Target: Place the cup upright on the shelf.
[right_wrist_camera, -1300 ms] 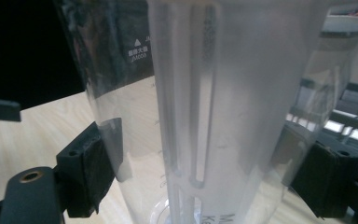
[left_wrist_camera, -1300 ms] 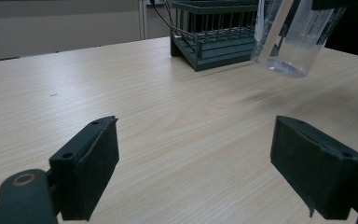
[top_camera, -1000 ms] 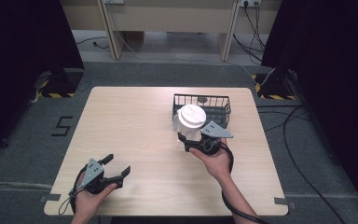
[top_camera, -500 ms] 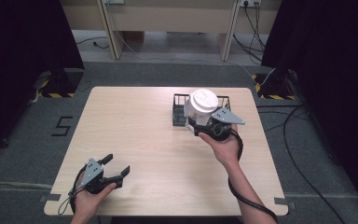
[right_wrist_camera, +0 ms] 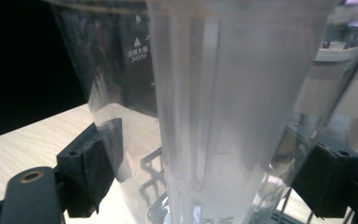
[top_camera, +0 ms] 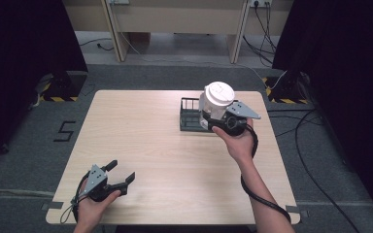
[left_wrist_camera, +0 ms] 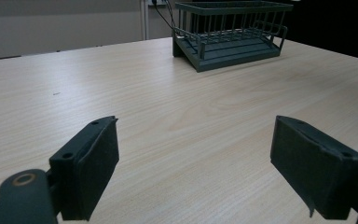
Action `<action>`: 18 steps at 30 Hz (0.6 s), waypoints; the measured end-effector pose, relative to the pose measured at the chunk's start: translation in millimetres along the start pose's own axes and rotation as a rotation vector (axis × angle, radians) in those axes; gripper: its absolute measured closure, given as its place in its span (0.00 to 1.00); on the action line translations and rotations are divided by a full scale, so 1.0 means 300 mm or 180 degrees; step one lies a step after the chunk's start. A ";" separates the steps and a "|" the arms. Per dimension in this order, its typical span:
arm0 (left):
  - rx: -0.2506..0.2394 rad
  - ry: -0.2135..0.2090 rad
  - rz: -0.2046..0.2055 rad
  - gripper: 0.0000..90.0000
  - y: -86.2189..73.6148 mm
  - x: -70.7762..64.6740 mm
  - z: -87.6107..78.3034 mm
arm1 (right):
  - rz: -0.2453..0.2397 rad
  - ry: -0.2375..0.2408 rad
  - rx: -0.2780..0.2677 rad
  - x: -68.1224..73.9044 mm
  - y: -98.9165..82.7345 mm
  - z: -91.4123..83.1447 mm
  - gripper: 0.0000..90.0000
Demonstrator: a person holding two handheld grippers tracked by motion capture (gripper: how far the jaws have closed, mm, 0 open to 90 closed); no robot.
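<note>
A clear plastic container (top_camera: 213, 108) with a white lid (top_camera: 219, 92) hangs upright over the dark wire basket (top_camera: 190, 118) at the table's far right. My right gripper (top_camera: 209, 121) is shut on the container's lower wall. In the right gripper view the container (right_wrist_camera: 214, 93) stands close up between both pads, with the gripper (right_wrist_camera: 214, 172) closed against its sides. My left gripper (top_camera: 121, 171) rests open near the table's front left corner. In the left gripper view the gripper (left_wrist_camera: 196, 168) holds nothing, and the basket (left_wrist_camera: 233, 28) stands far off and has nothing in it.
The light wooden table (top_camera: 175, 160) is bare between the two grippers. A cable (top_camera: 264, 194) trails from the right gripper along the forearm. Beyond the table's far edge stand desk legs (top_camera: 114, 29), with floor cables (top_camera: 306, 121) at the right.
My right gripper has carried the container up and away from the person, from the table in front of the basket to above it. The left gripper has stayed put.
</note>
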State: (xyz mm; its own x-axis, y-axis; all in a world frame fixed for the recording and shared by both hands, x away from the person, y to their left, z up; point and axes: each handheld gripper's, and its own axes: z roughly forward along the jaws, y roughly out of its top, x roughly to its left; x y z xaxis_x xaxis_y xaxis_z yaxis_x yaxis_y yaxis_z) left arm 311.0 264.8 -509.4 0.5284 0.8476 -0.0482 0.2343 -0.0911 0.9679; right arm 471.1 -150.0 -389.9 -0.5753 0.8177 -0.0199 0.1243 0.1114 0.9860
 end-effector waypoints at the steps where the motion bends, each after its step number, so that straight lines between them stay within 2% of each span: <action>1: 0.0000 0.0003 -0.0002 0.16 0.000 0.001 0.000 | 0.0016 -0.0046 0.0016 -0.014 0.009 0.007 0.20; 9: -0.0005 0.0003 -0.0012 0.16 -0.001 0.002 -0.001 | 0.0055 -0.0184 0.0060 -0.060 0.028 0.038 0.20; 18: 0.0000 0.0010 -0.0024 0.16 -0.001 0.005 -0.002 | 0.0084 -0.0391 0.0133 -0.125 0.055 0.101 0.20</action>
State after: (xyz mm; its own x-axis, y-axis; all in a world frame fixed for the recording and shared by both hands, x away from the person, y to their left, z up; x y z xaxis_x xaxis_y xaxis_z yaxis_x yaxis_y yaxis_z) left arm 311.3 266.5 -509.6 0.5240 0.8500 -0.0548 0.2382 -0.0845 0.9675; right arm 519.1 -161.7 -377.9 -0.4684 0.8833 -0.0168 0.1730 0.1103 0.9787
